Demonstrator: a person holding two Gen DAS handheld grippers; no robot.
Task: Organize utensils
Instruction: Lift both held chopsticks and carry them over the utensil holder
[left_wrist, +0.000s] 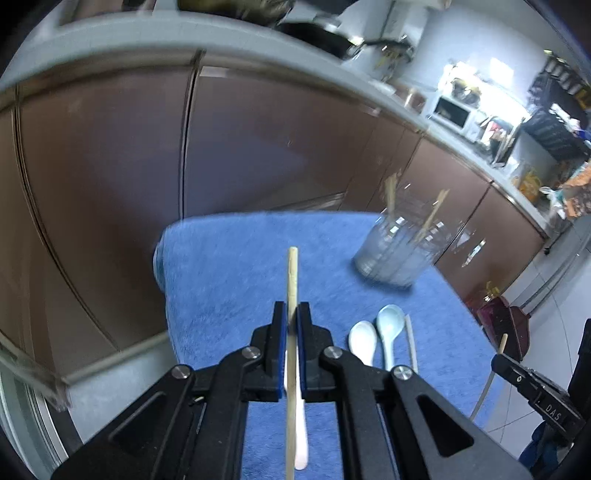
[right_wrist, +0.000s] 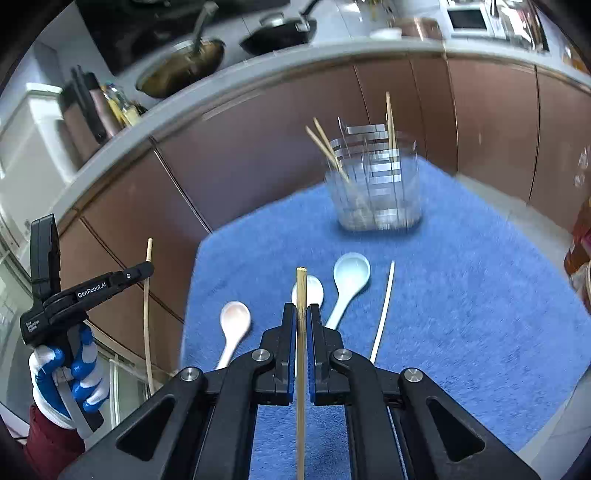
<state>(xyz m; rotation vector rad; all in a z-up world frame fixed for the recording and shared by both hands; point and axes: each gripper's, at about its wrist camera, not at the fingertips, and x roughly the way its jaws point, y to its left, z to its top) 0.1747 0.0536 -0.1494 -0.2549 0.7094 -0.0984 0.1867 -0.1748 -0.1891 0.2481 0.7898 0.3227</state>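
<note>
My left gripper is shut on a pale wooden chopstick, which sticks out past the fingertips above the blue towel. My right gripper is shut on a second wooden chopstick. Three spoons lie on the towel: a pinkish-white spoon, a white spoon partly behind my fingers, and a light blue spoon. A white chopstick lies beside them. A clear holder with several wooden chopsticks stands at the towel's far side. The left gripper shows in the right wrist view, held by a gloved hand.
Brown cabinet doors run behind the towel under a grey counter with a wok and a pan. A microwave stands further along. Tiled floor lies to the right, with a dark red object on it.
</note>
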